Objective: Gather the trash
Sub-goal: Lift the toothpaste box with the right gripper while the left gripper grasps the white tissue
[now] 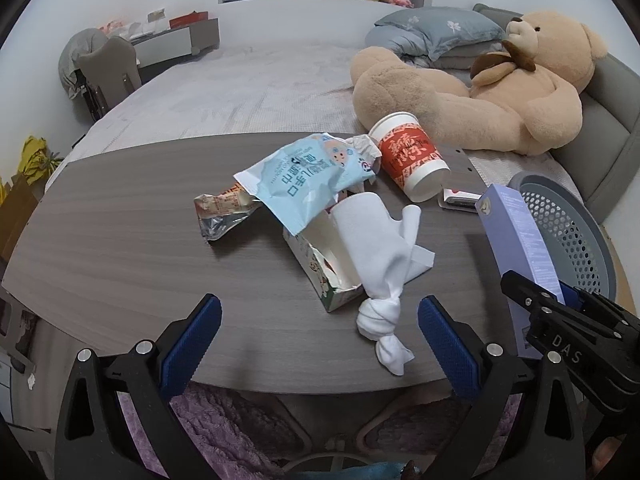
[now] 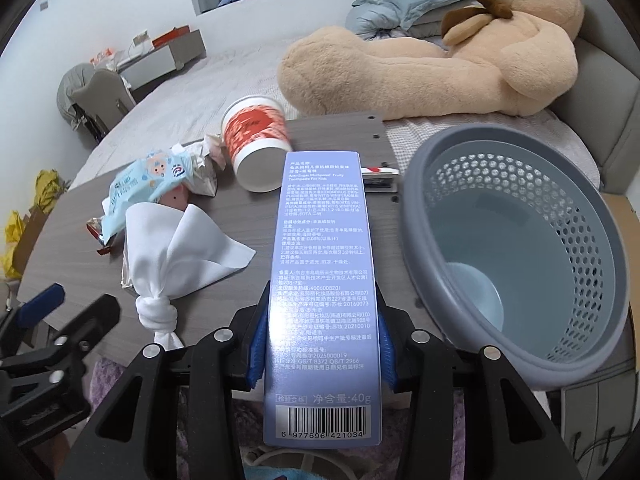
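My right gripper [image 2: 322,344] is shut on a long purple toothpaste box [image 2: 324,264], held above the table's front edge, left of the grey perforated basket [image 2: 520,216]; the box [image 1: 520,236] and basket [image 1: 568,220] also show in the left wrist view. My left gripper [image 1: 320,340] is open and empty at the table's front edge, near a knotted white tissue [image 1: 380,264]. On the wooden table [image 1: 120,220] lie a light-blue wipes packet [image 1: 304,180], a crumpled foil wrapper [image 1: 224,212], an open small carton [image 1: 320,268] and a tipped red-and-white paper cup [image 1: 412,160].
A big tan teddy bear [image 1: 480,92] and grey pillows [image 1: 436,32] lie on the bed behind the table. A small flat red-and-white packet [image 2: 380,178] lies by the basket. A grey chair [image 1: 104,68] stands at far left. A purple rug [image 1: 224,424] lies under the table.
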A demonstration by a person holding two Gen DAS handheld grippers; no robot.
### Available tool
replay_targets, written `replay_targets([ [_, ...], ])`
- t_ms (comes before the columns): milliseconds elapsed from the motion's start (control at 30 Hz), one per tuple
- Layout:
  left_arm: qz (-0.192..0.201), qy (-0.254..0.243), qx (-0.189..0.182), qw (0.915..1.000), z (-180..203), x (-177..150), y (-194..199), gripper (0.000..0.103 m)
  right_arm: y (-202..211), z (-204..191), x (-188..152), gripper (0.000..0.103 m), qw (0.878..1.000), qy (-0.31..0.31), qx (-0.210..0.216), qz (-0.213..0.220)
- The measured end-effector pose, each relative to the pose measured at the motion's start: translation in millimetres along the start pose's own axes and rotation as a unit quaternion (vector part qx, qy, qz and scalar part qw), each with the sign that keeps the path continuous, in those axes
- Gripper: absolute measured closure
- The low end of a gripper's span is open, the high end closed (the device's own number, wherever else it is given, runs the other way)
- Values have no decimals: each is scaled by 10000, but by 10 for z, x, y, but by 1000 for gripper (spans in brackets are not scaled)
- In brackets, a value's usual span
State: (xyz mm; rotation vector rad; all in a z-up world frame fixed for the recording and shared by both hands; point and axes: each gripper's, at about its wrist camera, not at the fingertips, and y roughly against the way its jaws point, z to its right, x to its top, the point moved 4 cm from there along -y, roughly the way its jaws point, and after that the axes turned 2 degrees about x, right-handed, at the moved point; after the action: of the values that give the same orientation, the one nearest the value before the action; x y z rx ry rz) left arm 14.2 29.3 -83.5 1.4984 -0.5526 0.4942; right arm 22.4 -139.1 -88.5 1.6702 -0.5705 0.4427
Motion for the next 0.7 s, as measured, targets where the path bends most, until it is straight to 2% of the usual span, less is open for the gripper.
replay_targets([
  [300,-387,223,162,9989,186,-142,-284,7,97,254,-89,60,9990,-300,313,62],
  [433,-336,237,247,9988,236,-120,-329,10,100,342,-116,60,9984,-388,400,77],
  [567,-457,119,331,9983,303,-146,-399,34,88,454,-124,60,9975,-528,466,84],
  [700,-517,139,288,9982,315,-163,-442,50,96,475,-127,60,9973,-525,491,116],
])
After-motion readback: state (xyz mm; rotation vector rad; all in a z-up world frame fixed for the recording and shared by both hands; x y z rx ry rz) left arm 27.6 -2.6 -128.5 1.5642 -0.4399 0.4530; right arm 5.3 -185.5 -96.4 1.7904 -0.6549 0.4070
